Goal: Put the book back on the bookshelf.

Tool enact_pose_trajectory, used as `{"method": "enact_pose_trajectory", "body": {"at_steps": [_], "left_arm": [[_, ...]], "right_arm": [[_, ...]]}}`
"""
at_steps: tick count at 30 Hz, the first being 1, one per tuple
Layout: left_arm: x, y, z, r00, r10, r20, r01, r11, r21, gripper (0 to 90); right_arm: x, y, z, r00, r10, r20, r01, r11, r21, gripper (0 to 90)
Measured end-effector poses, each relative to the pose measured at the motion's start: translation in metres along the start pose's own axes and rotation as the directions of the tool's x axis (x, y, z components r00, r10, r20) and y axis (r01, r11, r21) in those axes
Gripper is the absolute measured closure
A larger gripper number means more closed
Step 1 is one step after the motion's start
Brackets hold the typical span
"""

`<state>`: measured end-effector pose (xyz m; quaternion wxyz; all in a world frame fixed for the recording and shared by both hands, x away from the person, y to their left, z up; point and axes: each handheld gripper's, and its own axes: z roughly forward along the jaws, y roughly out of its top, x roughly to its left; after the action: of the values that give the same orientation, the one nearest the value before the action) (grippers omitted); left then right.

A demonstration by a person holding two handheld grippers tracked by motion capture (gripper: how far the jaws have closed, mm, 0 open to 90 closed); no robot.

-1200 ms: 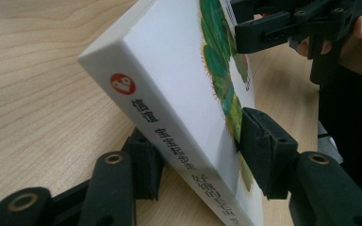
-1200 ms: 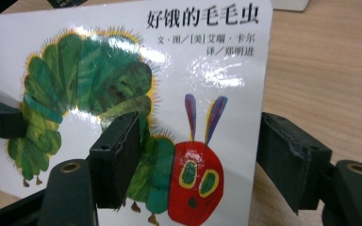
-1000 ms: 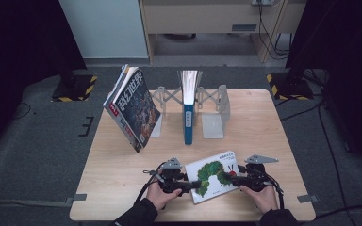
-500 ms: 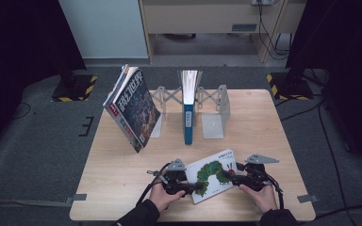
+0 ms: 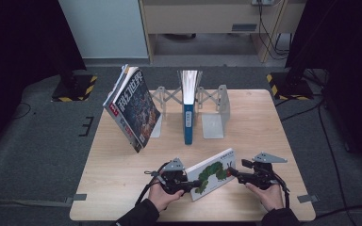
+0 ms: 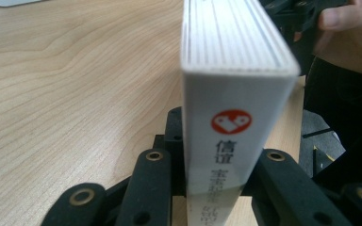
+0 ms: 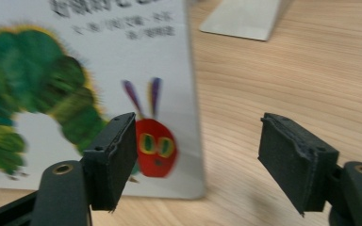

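Observation:
A white picture book with a green caterpillar on its cover [image 5: 213,173] sits near the table's front edge, between my two grippers. My left gripper [image 5: 190,183] has just been closing, and its jaws now press both sides of the book's spine end [image 6: 226,94]. My right gripper [image 5: 234,172] is at the book's other end. Its jaws have just been opening and stand apart. The book's cover [image 7: 99,70] lies behind the left pad [image 7: 115,157], its corner edge in the gap, and neither pad touches it.
Farther back on the wooden table [image 5: 273,136], a blue book [image 5: 187,117] stands upright between metal bookends [image 5: 215,115]. A stack of magazines [image 5: 133,109] leans at the back left. A person's hands hold both grippers at the front edge.
My left jaws have closed onto the book's spine end. My right jaws have widened a little. Both hands have stayed where they were.

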<state>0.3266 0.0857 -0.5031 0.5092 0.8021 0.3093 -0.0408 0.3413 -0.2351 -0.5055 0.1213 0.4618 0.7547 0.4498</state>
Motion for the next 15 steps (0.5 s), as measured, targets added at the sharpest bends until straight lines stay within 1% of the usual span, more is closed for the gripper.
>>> {"method": "enact_pose_trajectory", "body": {"at_steps": [3,6,8,11,12,13,15], "left_arm": [[-0.004,0.004,-0.005,0.9999,-0.001,-0.011,0.001,0.9999,-0.013,74.1],[-0.004,0.008,-0.009,0.9997,-0.013,-0.019,0.012,0.9997,-0.019,74.2],[-0.004,0.01,-0.013,0.9993,-0.03,-0.024,0.029,0.9993,-0.025,74.2],[-0.002,0.013,-0.018,0.999,-0.023,-0.039,0.022,0.9991,-0.036,74.3],[-0.001,0.015,-0.021,0.9987,-0.025,-0.045,0.023,0.999,-0.039,74.3],[-0.001,0.016,-0.023,0.9983,-0.024,-0.053,0.022,0.9987,-0.046,74.3],[0.001,0.019,-0.028,0.9977,-0.03,-0.06,0.026,0.998,-0.058,74.2]], "right_arm": [[-0.004,-0.001,0.0,0.9986,-0.02,0.048,0.019,1.0,0.023,25.8],[-0.008,-0.002,-0.001,0.997,-0.026,0.073,0.022,0.999,0.045,26.4],[-0.012,-0.002,-0.002,0.9954,-0.034,0.089,0.03,0.998,0.049,26.7],[-0.015,-0.002,-0.005,0.9928,-0.034,0.115,0.029,0.998,0.049,26.2],[-0.017,-0.002,-0.005,0.9914,-0.039,0.125,0.033,0.998,0.053,26.0],[-0.018,-0.003,-0.006,0.9879,-0.056,0.145,0.047,0.997,0.064,25.8],[-0.021,-0.004,-0.006,0.9789,-0.09,0.184,0.071,0.992,0.105,25.5]]}}
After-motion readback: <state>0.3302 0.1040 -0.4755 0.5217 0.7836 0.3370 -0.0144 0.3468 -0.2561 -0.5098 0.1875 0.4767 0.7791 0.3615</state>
